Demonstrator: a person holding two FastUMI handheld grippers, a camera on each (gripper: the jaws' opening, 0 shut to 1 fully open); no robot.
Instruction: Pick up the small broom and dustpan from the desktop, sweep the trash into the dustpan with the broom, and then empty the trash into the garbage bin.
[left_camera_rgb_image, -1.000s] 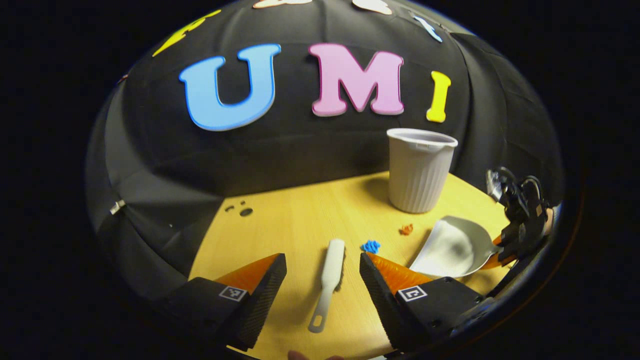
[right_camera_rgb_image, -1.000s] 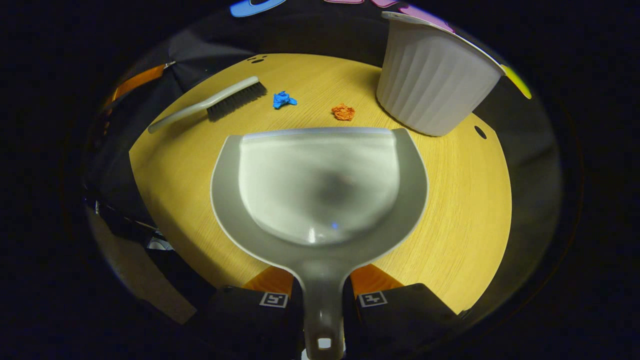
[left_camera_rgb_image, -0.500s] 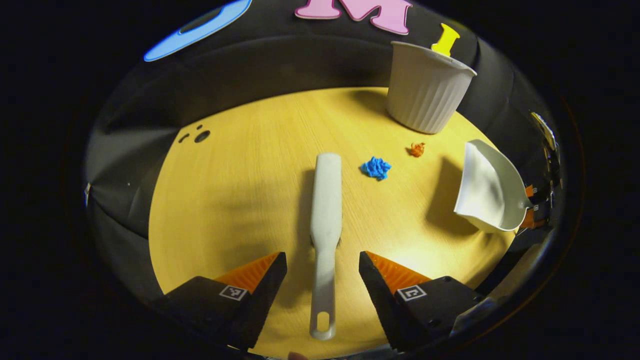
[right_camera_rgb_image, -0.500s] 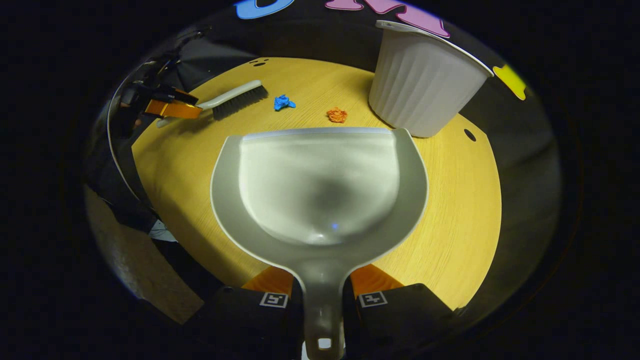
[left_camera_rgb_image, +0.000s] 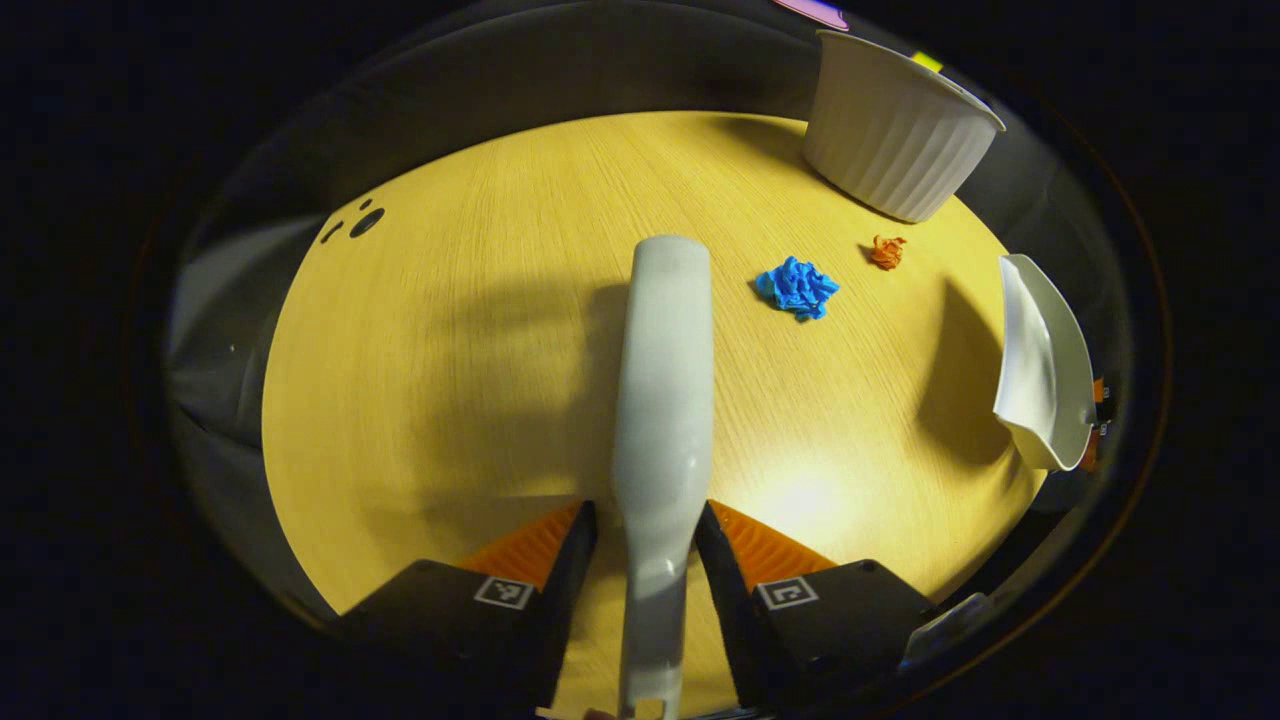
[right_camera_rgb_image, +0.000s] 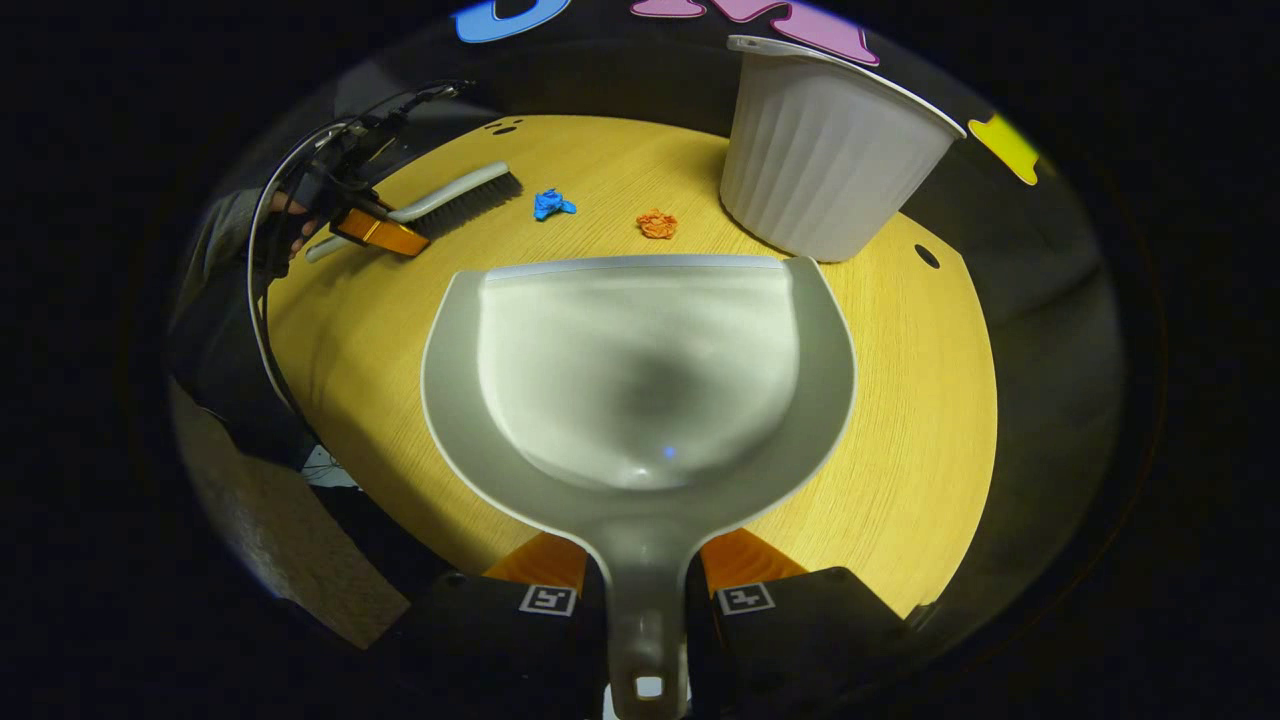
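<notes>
My left gripper (left_camera_rgb_image: 648, 525) is shut on the handle of the white broom (left_camera_rgb_image: 662, 330), which points away across the wooden desktop (left_camera_rgb_image: 480, 330). In the right gripper view the broom (right_camera_rgb_image: 455, 198) lies at the far left, dark bristles to the right, with the left gripper (right_camera_rgb_image: 375, 228) on its handle. My right gripper (right_camera_rgb_image: 645, 565) is shut on the handle of the grey dustpan (right_camera_rgb_image: 640, 370), held level just above the desktop. A blue scrap (left_camera_rgb_image: 797, 287) and an orange scrap (left_camera_rgb_image: 886, 251) lie between broom and dustpan (left_camera_rgb_image: 1040, 360).
A white ribbed bin (right_camera_rgb_image: 825, 150) stands upright at the far right of the desktop (right_camera_rgb_image: 900, 400), just beyond the orange scrap (right_camera_rgb_image: 656, 223) and the blue scrap (right_camera_rgb_image: 548, 204). A sleeved hand (right_camera_rgb_image: 290, 215) with cables holds the left gripper. Small holes mark the far desktop edge.
My left gripper came down and forward over the broom handle and its fingers closed onto it. The dustpan stayed steady in the right gripper, which shifted only slightly.
</notes>
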